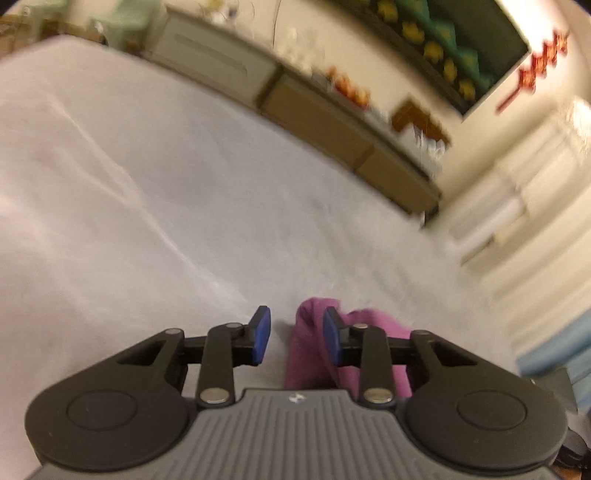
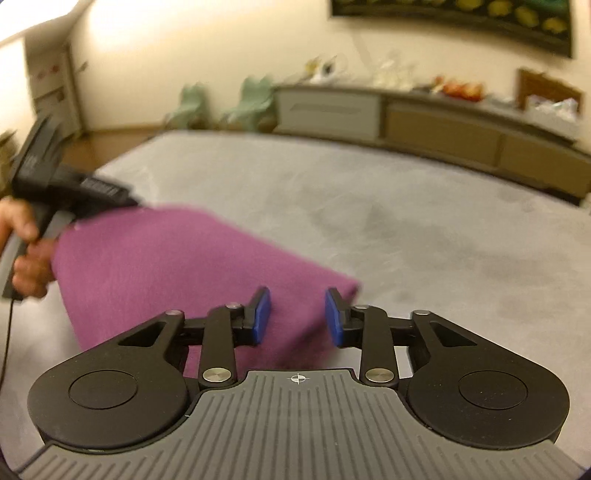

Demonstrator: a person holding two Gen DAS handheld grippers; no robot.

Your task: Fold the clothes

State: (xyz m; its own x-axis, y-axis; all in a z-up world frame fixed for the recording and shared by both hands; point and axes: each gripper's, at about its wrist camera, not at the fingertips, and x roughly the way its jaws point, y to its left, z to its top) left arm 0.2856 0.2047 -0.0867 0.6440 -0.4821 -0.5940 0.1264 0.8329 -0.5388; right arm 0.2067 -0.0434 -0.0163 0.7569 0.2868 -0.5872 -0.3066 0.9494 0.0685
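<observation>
A purple cloth (image 2: 177, 266) lies folded on the grey bed surface (image 2: 406, 206). In the right wrist view my right gripper (image 2: 297, 317) is open, its blue pads (image 2: 261, 314) standing over the cloth's near right corner with nothing between them. The left gripper's black body (image 2: 55, 184) shows at the cloth's far left edge, held by a hand. In the left wrist view my left gripper (image 1: 295, 338) is open; a bunched part of the purple cloth (image 1: 314, 350) lies between and beneath its blue pads (image 1: 260, 334), nearer the right one. The view is blurred.
A long low cabinet (image 2: 424, 118) with clutter on top runs along the far wall behind the bed. Two pale green chairs (image 2: 255, 99) stand at its left end. A dark framed picture (image 2: 480, 14) hangs above. A blue object (image 1: 561, 347) sits at the right.
</observation>
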